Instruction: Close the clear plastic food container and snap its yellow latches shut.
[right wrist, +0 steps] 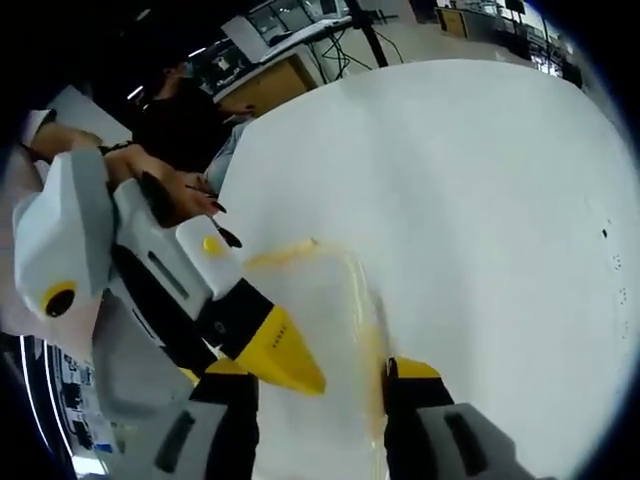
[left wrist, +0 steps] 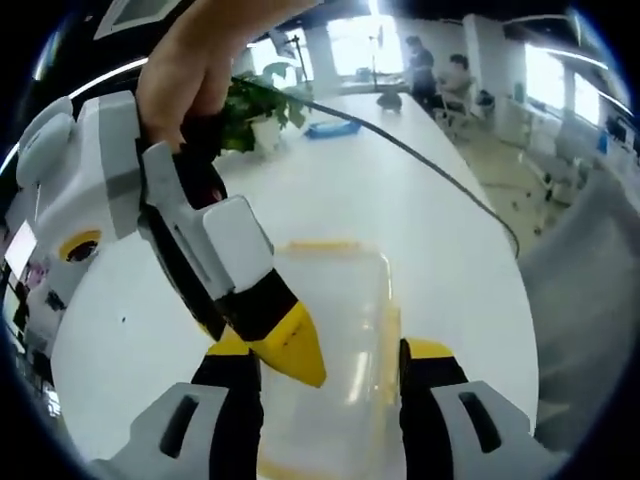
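No text, label, brand or number can be read anywhere.

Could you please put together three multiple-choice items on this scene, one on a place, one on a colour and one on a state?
1. Where does the clear plastic food container rest?
A. on the white table
B. on the floor
C. on a chair

2. What colour are the gripper tips?
A. red
B. yellow
C. green

3. How do the left gripper jaws stand?
A. shut together
B. apart, one on each side of the container
C. clamped on the potted plant

Answers: 1 A, the container lies flat on the tabletop; 2 B, yellow tips show in both views, also on the right gripper; 3 B, the container shows between the spread jaws.
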Demonstrator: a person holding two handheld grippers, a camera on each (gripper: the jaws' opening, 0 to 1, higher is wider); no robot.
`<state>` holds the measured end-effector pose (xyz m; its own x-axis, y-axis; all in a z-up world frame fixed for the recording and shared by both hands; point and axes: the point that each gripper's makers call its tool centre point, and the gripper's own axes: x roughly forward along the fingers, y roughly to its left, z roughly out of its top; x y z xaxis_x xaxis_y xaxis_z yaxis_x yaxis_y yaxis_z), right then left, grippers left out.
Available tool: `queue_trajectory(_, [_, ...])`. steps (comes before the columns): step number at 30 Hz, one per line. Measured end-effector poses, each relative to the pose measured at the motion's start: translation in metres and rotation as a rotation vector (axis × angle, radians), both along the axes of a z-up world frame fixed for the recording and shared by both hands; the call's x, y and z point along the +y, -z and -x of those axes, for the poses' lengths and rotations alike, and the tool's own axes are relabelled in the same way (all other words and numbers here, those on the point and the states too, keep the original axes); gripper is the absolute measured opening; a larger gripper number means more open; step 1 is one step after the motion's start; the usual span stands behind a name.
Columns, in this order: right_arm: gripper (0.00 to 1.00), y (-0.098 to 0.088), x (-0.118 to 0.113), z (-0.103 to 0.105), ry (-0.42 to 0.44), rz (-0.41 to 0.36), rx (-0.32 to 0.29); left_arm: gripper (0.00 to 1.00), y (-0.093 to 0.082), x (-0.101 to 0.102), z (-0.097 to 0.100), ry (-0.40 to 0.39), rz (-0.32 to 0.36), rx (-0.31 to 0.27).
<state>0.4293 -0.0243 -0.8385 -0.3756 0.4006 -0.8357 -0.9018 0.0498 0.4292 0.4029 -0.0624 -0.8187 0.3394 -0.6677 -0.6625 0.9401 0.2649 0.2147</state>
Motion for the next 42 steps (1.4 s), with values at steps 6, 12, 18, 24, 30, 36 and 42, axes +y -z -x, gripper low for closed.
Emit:
queue_trajectory(6, [0.50, -0.002, 0.002, -0.001, 0.020, -0.008, -0.030, 0.50, 0.002, -0.012, 0.007, 0.022, 0.049, -0.009])
queue_trajectory(12, [0.51, -0.002, 0.002, -0.003, 0.019, -0.009, -0.033, 0.50, -0.005, -0.007, 0.004, 0.006, 0.012, -0.041])
queue_trajectory(18, [0.53, -0.003, 0.004, -0.001, 0.043, -0.024, -0.055, 0.50, -0.003, -0.004, 0.003, 0.014, 0.011, -0.038])
queue_trajectory(24, [0.54, -0.005, 0.005, -0.001, 0.082, -0.059, -0.092, 0.50, -0.001, -0.002, 0.003, 0.037, -0.004, -0.038])
queue_trajectory(30, [0.55, -0.009, 0.005, 0.000, 0.098, -0.097, -0.136, 0.51, 0.000, 0.000, 0.003, 0.044, -0.016, -0.038])
queue_trajectory(36, [0.55, -0.012, 0.005, 0.000, 0.115, -0.106, -0.192, 0.51, 0.001, 0.001, 0.003, 0.055, -0.025, -0.039])
queue_trajectory(42, [0.55, -0.014, 0.005, 0.000, 0.159, -0.122, -0.227, 0.52, 0.003, 0.000, 0.005, 0.072, -0.051, -0.048])
